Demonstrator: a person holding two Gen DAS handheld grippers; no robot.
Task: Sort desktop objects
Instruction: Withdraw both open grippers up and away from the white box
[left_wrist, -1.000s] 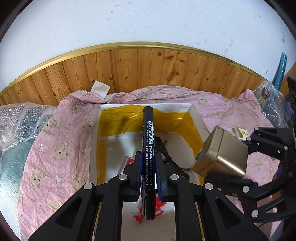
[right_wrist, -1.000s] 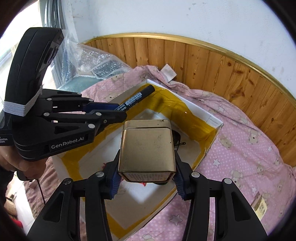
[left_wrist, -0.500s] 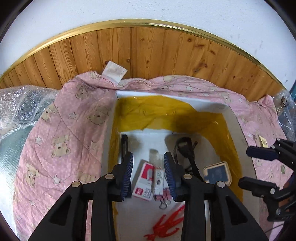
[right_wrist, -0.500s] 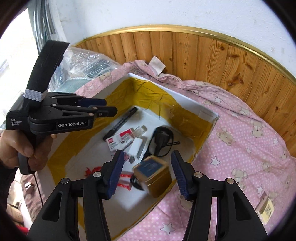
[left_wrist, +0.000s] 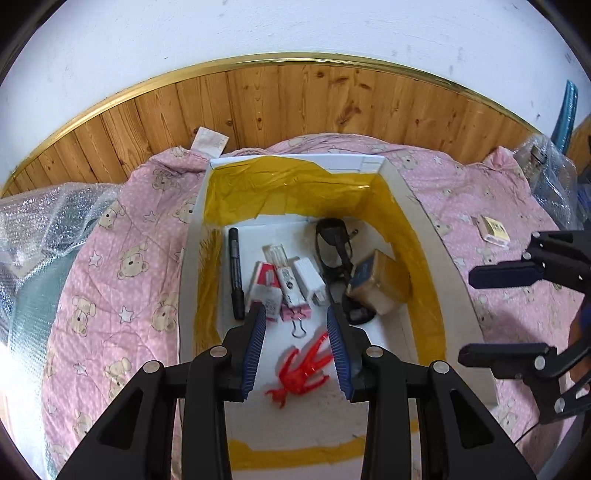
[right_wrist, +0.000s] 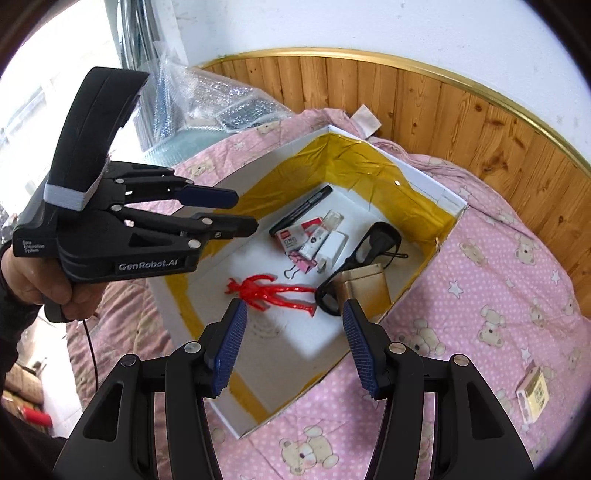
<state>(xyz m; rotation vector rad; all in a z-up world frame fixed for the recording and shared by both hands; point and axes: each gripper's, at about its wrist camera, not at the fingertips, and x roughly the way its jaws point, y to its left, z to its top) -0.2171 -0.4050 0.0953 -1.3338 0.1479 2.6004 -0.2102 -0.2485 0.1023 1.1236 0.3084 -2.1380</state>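
Note:
A white box (left_wrist: 424, 229) (right_wrist: 450, 195) lined with yellow tape lies on a pink bear-print quilt. Inside lie a black marker (left_wrist: 235, 271) (right_wrist: 301, 210), a gold tin (left_wrist: 378, 282) (right_wrist: 364, 290), black glasses (left_wrist: 332, 240) (right_wrist: 380, 242), a red figure (left_wrist: 303, 363) (right_wrist: 269, 290), a red-and-white pack (left_wrist: 264, 286) (right_wrist: 293, 236), a white charger (left_wrist: 309, 280) (right_wrist: 332, 247) and a pink binder clip (left_wrist: 296, 314). My left gripper (left_wrist: 297, 345) (right_wrist: 236, 212) hovers open above the box. My right gripper (right_wrist: 291, 343) (left_wrist: 484, 317) is open over the box's near corner, empty.
A small yellow-and-white carton (left_wrist: 493, 230) (right_wrist: 532, 393) lies on the quilt right of the box. Bubble wrap (left_wrist: 40, 221) (right_wrist: 218, 99) covers things at the left. Wood panelling (left_wrist: 295, 103) and a white wall stand behind. A hand (right_wrist: 40, 280) holds the left gripper.
The left gripper opened and dropped the black marker into the box; the right gripper opened and dropped the gold tin by the glasses. Both grippers have since pulled back and up, empty.

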